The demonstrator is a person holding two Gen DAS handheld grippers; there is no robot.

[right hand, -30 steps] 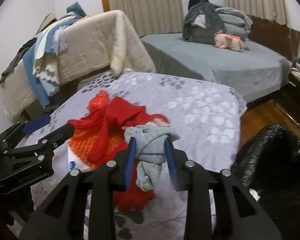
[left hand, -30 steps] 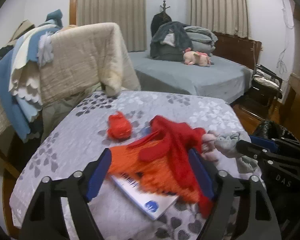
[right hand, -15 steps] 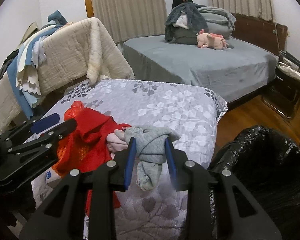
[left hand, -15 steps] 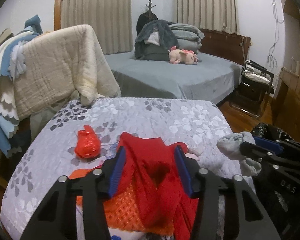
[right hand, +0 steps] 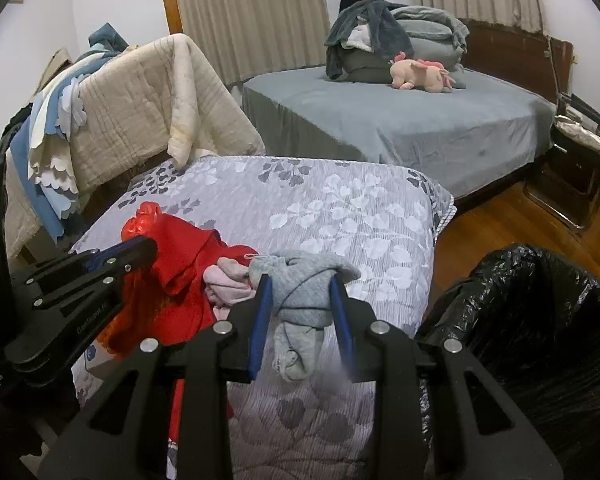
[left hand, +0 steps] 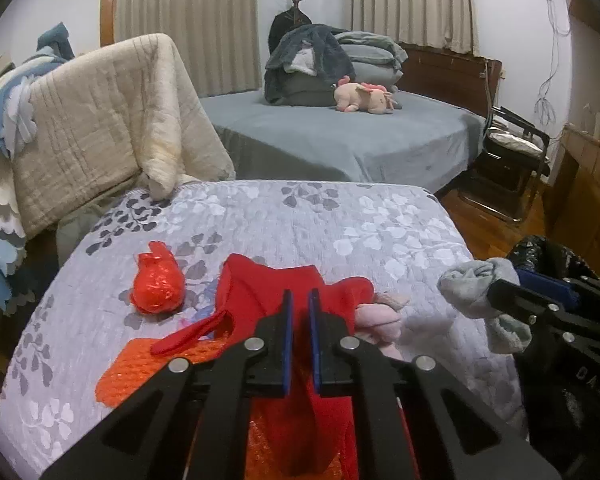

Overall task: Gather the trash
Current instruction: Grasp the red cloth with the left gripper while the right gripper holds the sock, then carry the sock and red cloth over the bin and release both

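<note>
My left gripper (left hand: 299,296) has its jaws closing tight, the pads pinching a fold of red cloth (left hand: 260,284) that lies on the floral quilt (left hand: 340,216). Orange knitted fabric (left hand: 140,368) lies under the red cloth. A crumpled red plastic bag (left hand: 156,286) sits to its left, a pink sock (left hand: 380,316) to its right. My right gripper (right hand: 300,280) is shut on a bundled grey sock (right hand: 300,292), held just above the quilt's right part. The left gripper (right hand: 140,248) shows at the left of the right wrist view.
A black trash bag (right hand: 540,320) stands open on the wooden floor right of the quilted bed. Beige and blue blankets (right hand: 132,100) hang over a rail to the left. Behind is a grey bed (right hand: 420,120) with pillows and a pink plush toy (right hand: 420,74). A folding chair (left hand: 508,148) stands at far right.
The left jaws went from wide open around the red and orange cloth to pinched on the red cloth, moving forward. The right gripper kept the grey sock and shifted toward the black bag.
</note>
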